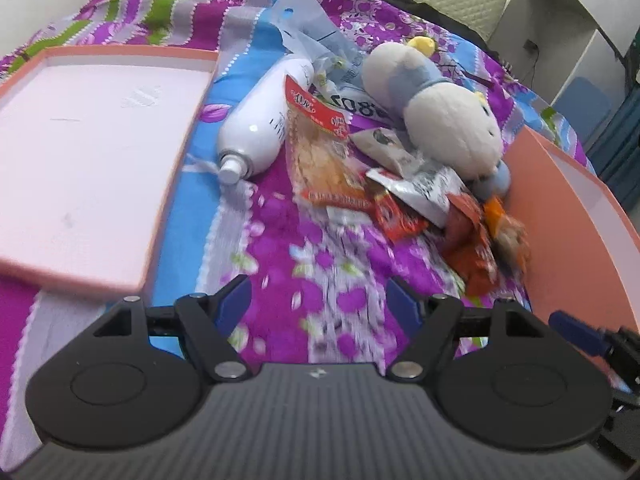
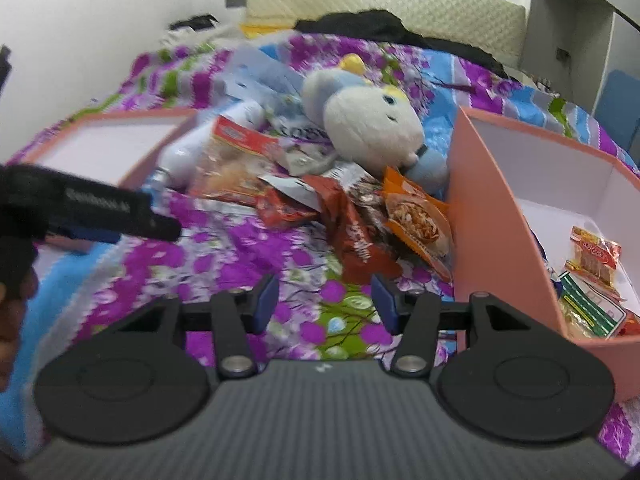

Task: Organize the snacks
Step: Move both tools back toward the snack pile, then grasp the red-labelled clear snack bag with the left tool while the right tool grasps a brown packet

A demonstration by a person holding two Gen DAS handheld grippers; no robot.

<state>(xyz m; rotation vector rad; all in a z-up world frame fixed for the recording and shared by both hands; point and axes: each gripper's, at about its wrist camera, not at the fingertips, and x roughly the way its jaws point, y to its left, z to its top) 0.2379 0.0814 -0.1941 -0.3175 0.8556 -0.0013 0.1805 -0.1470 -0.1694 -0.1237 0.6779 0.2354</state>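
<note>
Left claw [image 1: 316, 300]: released, jaws spread wide over bare bedspread [image 1: 280, 248], holding nothing; it sits short of the snack pile.
Right claw [image 2: 324, 300]: also released and empty, jaws apart just in front of the nearest brown packet [image 2: 356, 240].
Nearest snacks: the brown packet, a red packet [image 1: 400, 220] and an orange packet [image 2: 416, 220] overlap in a loose heap against the outer wall of the pink box [image 2: 496, 216]. Risk: a grab here may catch two wrappers at once, or pinch only a crinkly edge that slips free on the lift.
Box: some packets [image 2: 592, 272] already lie inside it, to the right. Risk: a carried packet could clip the tall near wall and drop outside.
Soft bedding: it gives under pressure, so jaws pushed down may snag the cloth with the wrapper.
Middle: a large clear packet [image 1: 320, 152] lies partly on a white bottle [image 1: 256, 128]. Risk: pulling it may roll the bottle.
Far: a plush toy [image 1: 440, 112] rests on packets behind the heap; dragging those could tip it.
Lid [image 1: 80, 152]: lies flat and open on the left, well apart from the heap.
</note>
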